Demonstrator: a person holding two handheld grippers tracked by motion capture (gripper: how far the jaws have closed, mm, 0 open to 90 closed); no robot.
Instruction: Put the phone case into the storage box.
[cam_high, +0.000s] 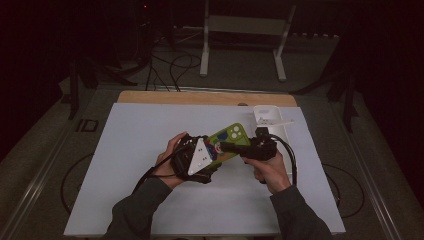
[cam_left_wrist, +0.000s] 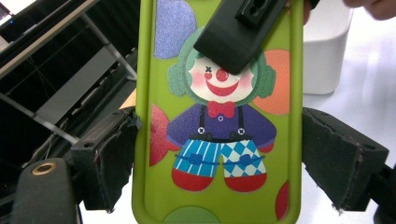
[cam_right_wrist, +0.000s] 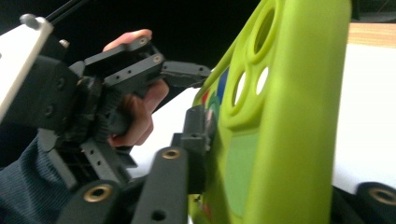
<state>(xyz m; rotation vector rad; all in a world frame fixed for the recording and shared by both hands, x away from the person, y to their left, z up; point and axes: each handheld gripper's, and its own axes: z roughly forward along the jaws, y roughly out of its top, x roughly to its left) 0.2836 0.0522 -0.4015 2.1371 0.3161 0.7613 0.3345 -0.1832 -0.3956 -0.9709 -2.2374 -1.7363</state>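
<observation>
Readable text: none can be read in any of the three views.
Phone case (cam_left_wrist: 219, 116): it carries no letters and no numbers, only a printed clown figure on green.
Sign on the clown: a small "x" mark stands in the place of one eye, and small crossed buttons stand on the braces.
White tray (cam_high: 270, 120): some small dark marks stand on it, but they are too small to read.
Grey three-cornered plate (cam_high: 198, 157): it has only small dots, no writing.
</observation>
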